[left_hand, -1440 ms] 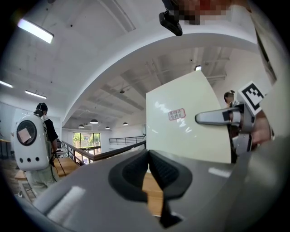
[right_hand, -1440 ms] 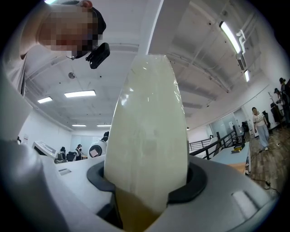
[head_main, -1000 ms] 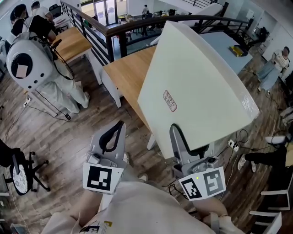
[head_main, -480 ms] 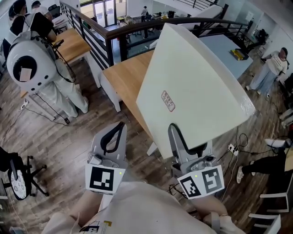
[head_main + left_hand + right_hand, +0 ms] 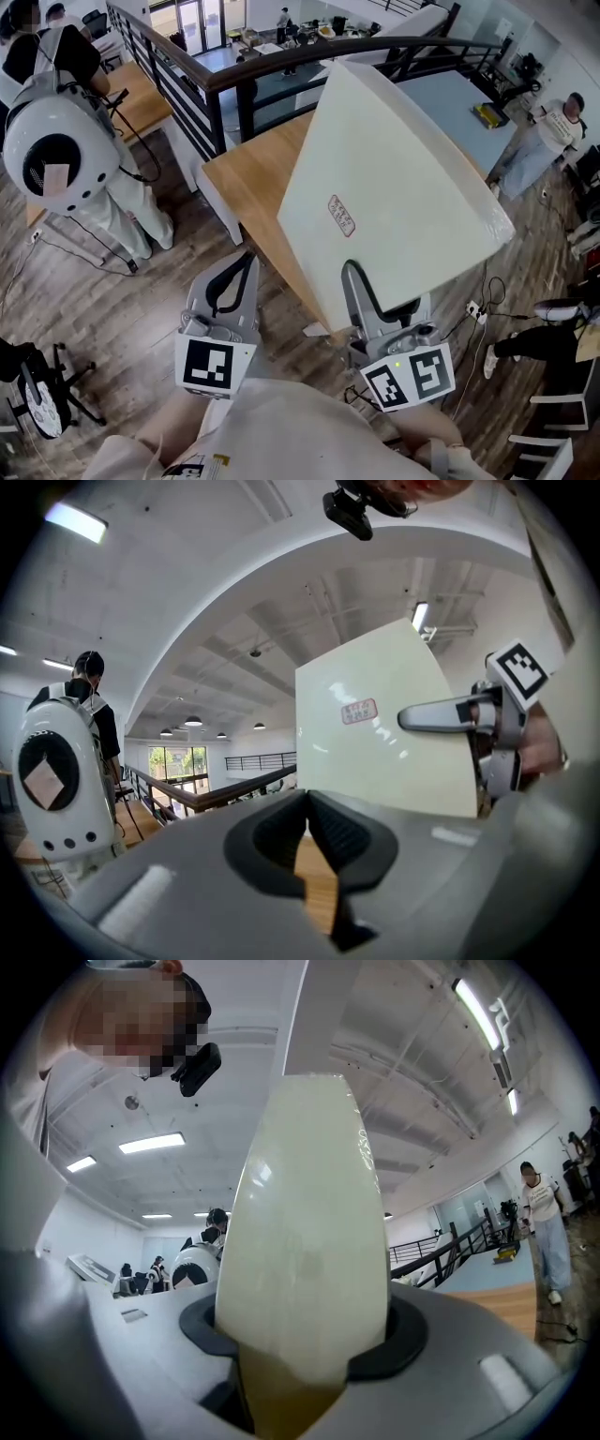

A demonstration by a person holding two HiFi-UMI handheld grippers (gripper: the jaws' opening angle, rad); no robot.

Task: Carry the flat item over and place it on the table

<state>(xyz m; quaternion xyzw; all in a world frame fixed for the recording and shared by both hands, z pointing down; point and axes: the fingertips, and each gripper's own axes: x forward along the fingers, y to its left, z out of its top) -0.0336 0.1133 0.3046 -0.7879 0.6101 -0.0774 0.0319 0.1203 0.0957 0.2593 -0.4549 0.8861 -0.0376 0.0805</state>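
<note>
A large flat cream board (image 5: 403, 178) with a small red label stands tilted over the corner of a wooden table (image 5: 246, 183). My right gripper (image 5: 356, 274) is shut on its lower edge, one finger lying over the near face and the other hidden behind. In the right gripper view the board (image 5: 305, 1241) fills the gap between the jaws of the right gripper (image 5: 305, 1340). My left gripper (image 5: 247, 257) hangs to the left of the board, above the floor, shut and empty. In the left gripper view the left gripper (image 5: 306, 799) has its pads meeting, with the board (image 5: 375, 752) beyond.
A person with a round white backpack (image 5: 56, 155) stands at the left. A dark railing (image 5: 216, 80) runs behind the wooden table. A blue-grey table (image 5: 450, 94) lies beyond, another person (image 5: 544, 131) beside it. An office chair (image 5: 37, 394) is at lower left.
The wooden table's corner has come nearer and lower in the head view. The board and both grippers keep the same pose; the right grip is unchanged.
</note>
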